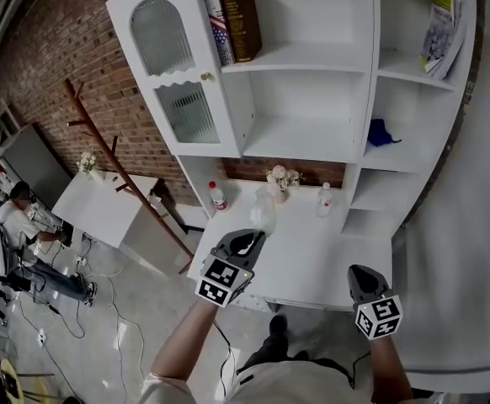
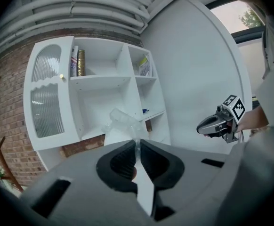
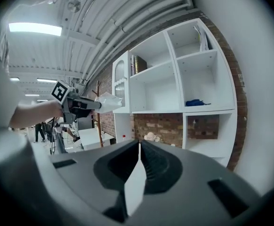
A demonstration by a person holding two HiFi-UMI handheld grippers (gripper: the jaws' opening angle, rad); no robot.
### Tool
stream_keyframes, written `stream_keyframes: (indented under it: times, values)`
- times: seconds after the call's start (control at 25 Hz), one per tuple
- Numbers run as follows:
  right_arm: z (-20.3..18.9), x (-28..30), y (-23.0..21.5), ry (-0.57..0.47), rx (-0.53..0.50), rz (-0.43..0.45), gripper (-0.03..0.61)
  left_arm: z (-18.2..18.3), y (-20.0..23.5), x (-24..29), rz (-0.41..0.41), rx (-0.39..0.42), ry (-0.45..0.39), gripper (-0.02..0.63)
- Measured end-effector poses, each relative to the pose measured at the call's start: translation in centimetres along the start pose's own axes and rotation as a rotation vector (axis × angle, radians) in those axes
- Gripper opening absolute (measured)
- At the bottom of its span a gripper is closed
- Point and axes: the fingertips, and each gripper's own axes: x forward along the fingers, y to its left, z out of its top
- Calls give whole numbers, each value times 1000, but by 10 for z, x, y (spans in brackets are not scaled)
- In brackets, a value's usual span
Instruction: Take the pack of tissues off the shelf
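The pack of tissues [image 1: 262, 212] is a pale, clear-wrapped packet held out over the white counter [image 1: 312, 263], off the shelf unit [image 1: 304, 137]. My left gripper [image 1: 247, 241] is shut on its near edge. In the left gripper view the pack [image 2: 123, 122] sticks up from between the closed jaws of the left gripper [image 2: 137, 144]. The right gripper view shows the pack [image 3: 109, 101] at the tip of the left gripper [image 3: 83, 104]. My right gripper [image 1: 356, 276] hangs at the counter's front right, shut and empty; its own view shows the right gripper [image 3: 139, 146] with jaws touching.
The shelf holds books [image 1: 232, 19] at the top, a magazine [image 1: 440, 32] at the top right and a blue cloth [image 1: 381, 133]. Two bottles [image 1: 218, 196] [image 1: 325, 199] and a small flower pot [image 1: 280, 179] stand on the counter's back. A wooden coat rack [image 1: 119, 167] leans left.
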Motion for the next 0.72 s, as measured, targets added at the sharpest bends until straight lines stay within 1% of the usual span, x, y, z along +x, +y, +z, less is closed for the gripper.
stream_keyframes:
  times: [0.2,0.4,0.72]
  values:
    - [-2,0,22,-4,2,25,32,-13,-4,-33,23,-25,6,34]
    - [7,8,47,-18,-18,38,32,-23,6,-65,51,-31,-6,34]
    - [30,20,84,-55,-37,10,32,-43,33,-112,58,-65,-44,34]
